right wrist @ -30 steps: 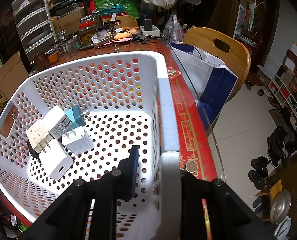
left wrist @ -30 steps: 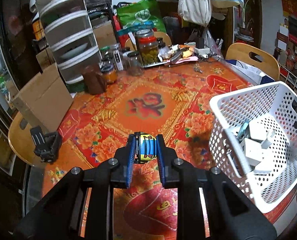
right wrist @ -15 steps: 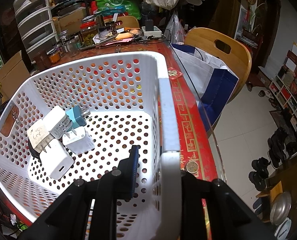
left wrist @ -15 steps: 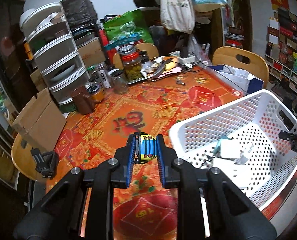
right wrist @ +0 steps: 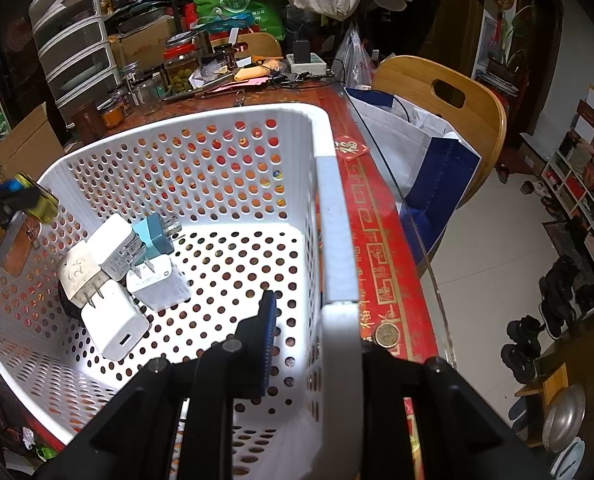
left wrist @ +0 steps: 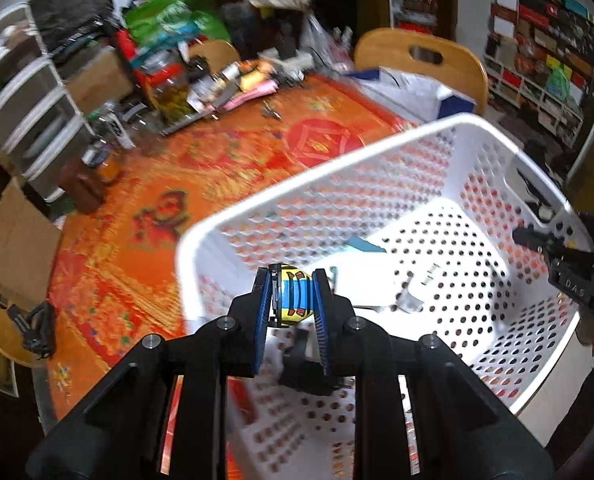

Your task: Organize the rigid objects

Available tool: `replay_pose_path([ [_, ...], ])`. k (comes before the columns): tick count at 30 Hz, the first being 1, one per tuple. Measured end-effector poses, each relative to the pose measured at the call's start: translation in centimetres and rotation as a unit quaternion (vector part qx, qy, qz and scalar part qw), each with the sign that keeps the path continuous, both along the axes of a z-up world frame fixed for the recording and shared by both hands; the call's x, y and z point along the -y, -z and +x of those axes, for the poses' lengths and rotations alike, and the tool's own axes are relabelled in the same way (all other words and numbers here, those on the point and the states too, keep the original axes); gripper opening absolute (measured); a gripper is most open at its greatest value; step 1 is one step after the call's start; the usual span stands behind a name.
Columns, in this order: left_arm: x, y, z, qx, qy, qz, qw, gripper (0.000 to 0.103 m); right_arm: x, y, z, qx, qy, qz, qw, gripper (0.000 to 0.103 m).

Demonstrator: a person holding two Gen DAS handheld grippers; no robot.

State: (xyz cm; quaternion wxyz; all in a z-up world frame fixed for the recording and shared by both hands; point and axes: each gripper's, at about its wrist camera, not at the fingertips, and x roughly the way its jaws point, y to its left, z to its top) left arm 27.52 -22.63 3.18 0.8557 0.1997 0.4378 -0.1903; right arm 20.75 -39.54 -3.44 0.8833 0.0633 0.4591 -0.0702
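Note:
My left gripper (left wrist: 291,300) is shut on a small yellow and blue round object (left wrist: 292,295) and holds it above the near left end of the white perforated basket (left wrist: 337,168). The same object shows at the left edge of the right wrist view (right wrist: 37,200), over the basket's far rim. My right gripper (right wrist: 309,336) is shut on the basket's right wall (right wrist: 333,240), one finger inside and one outside. Several white plug chargers (right wrist: 117,276) and a teal one (right wrist: 153,234) lie on the basket floor.
The basket stands on a red and orange patterned tablecloth (left wrist: 217,160). Jars (right wrist: 179,68) and clutter fill the table's far end. A wooden chair (right wrist: 437,96) with a blue and white bag (right wrist: 429,160) is to the right. A coin (right wrist: 387,336) lies by the table edge.
My left gripper has carried the yellow and blue object to the right, from over the tablecloth to over the basket. My right gripper has kept its hold on the basket wall.

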Motion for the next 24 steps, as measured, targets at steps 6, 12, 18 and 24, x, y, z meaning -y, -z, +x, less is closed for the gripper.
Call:
replay_pose_path([
  [6, 2.7, 2.5, -0.9, -0.014, 0.024, 0.034, 0.9990, 0.019, 0.0, 0.0, 0.0, 0.000, 0.000, 0.000, 1.000, 0.020],
  [12, 4.6, 3.2, -1.7, -0.011, 0.039, 0.053, 0.9978, 0.019, 0.0, 0.0, 0.0, 0.000, 0.000, 0.000, 1.000, 0.020],
  [18, 5.4, 4.3, -2.2, -0.020, 0.060, 0.065, 0.9959, 0.035, 0.0, 0.0, 0.0, 0.000, 0.000, 0.001, 1.000, 0.020],
  [24, 4.6, 2.7, -3.6, 0.048, 0.063, 0.056, 0.9953, 0.103, 0.0, 0.0, 0.0, 0.000, 0.000, 0.000, 1.000, 0.020],
])
